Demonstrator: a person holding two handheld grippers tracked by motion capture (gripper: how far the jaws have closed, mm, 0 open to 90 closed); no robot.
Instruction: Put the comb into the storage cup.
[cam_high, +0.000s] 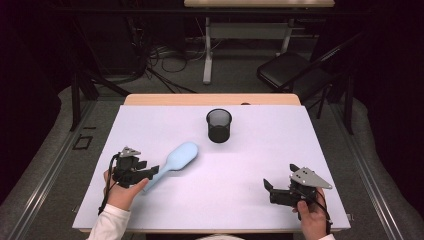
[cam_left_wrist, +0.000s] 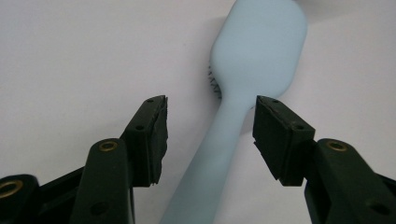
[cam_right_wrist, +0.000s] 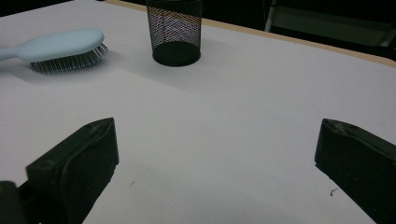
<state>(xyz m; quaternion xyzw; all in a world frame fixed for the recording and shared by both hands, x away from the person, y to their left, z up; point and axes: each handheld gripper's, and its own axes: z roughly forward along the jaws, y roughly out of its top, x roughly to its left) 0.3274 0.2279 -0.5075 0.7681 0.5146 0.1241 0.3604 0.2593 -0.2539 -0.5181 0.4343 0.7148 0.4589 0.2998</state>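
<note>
A light blue hairbrush (cam_high: 175, 162) lies bristles down on the white table top (cam_high: 260, 155), its handle pointing toward the near left. My left gripper (cam_high: 150, 172) is open around that handle; in the left gripper view the handle (cam_left_wrist: 219, 140) runs between the two black pads (cam_left_wrist: 156, 130) with a gap on each side. My right gripper (cam_high: 280, 177) rests near the front right of the table, open wide with nothing between its fingers (cam_right_wrist: 218, 126). The right gripper view has the hairbrush (cam_right_wrist: 60, 46) at far left.
A black mesh cup (cam_high: 219, 125) stands upright at the middle back of the table, and shows beside the brush head in the right gripper view (cam_right_wrist: 173, 32). Beyond the table are a folding chair (cam_high: 290, 70), cables and another table's legs (cam_high: 207, 50).
</note>
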